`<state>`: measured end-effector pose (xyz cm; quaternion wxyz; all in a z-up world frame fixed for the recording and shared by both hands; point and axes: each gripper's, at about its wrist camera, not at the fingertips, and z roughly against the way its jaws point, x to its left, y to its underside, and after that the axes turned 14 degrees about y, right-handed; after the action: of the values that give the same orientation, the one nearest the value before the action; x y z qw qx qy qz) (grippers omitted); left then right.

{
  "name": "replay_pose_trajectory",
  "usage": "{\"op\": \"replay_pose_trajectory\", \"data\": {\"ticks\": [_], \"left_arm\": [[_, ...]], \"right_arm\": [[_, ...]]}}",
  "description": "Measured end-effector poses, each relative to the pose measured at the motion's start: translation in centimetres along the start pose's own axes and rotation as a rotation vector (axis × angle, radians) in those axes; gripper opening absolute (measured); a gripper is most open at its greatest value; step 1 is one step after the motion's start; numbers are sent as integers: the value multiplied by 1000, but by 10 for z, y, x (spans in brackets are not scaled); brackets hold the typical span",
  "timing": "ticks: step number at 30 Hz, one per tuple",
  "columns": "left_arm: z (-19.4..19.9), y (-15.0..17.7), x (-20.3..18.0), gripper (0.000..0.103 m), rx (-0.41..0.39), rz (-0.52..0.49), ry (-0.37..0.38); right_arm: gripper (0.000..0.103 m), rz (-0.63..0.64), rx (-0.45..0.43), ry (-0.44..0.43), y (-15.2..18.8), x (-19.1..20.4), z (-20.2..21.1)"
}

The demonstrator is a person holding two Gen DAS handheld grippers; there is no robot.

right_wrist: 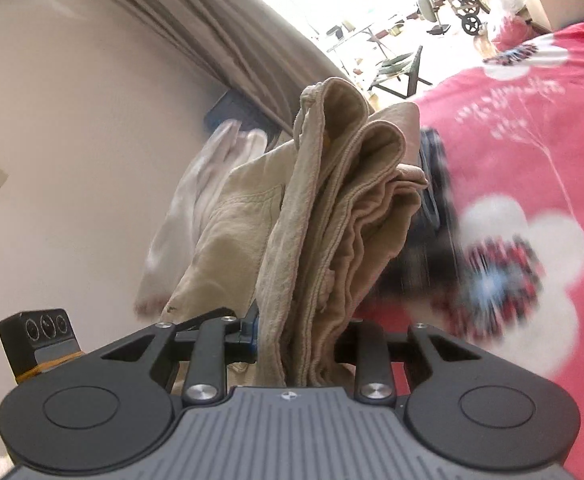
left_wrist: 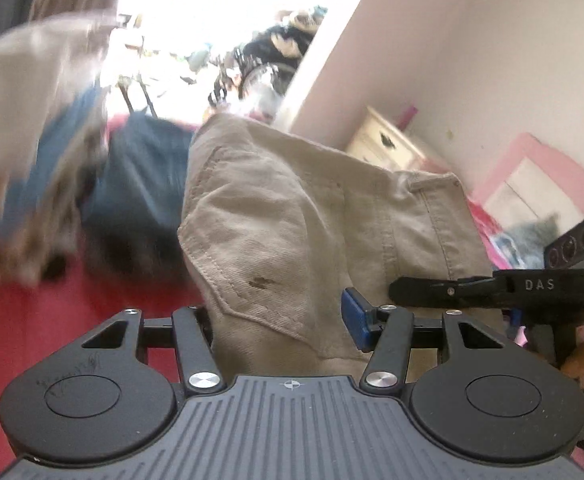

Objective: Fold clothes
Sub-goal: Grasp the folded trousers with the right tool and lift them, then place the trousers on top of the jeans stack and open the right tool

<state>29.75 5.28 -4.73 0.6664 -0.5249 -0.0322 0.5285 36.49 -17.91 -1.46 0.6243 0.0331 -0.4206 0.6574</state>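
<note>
A pair of beige trousers, folded into a thick bundle, hangs lifted above the bed. In the left wrist view my left gripper is shut on the bundle's near edge. Its blue pad presses the cloth on the right, and the other fingertip is hidden behind the fabric. My right gripper comes in from the right, with a hand below it. In the right wrist view the right gripper is shut on the stacked folds of the trousers, a blue pad against their left side.
A red-pink bedsheet with white flowers lies below. Blurred blue clothing and a pale garment sit on it at the left. A white drawer unit, a pink headboard, a grey curtain and a bright doorway surround the bed.
</note>
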Motion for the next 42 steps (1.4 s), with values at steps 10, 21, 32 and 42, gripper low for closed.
{"op": "replay_pose_trajectory", "data": {"ticks": [10,21,32,42], "left_arm": [[-67,-119,69,54,-12,-61,-192],[-130,-88,121,75,45,-61,-485],[-104,-80,65,76,63,-219,-382],[-128,-27,62,77,107,-296,-405]], "right_arm": [[33,-27,40,-15,-113,1,-113],[54,-35,92,144,-113,-44,-175],[45,261,-150,273,-142,8,-141],[31,570,-158,429,-126,73,-175]]}}
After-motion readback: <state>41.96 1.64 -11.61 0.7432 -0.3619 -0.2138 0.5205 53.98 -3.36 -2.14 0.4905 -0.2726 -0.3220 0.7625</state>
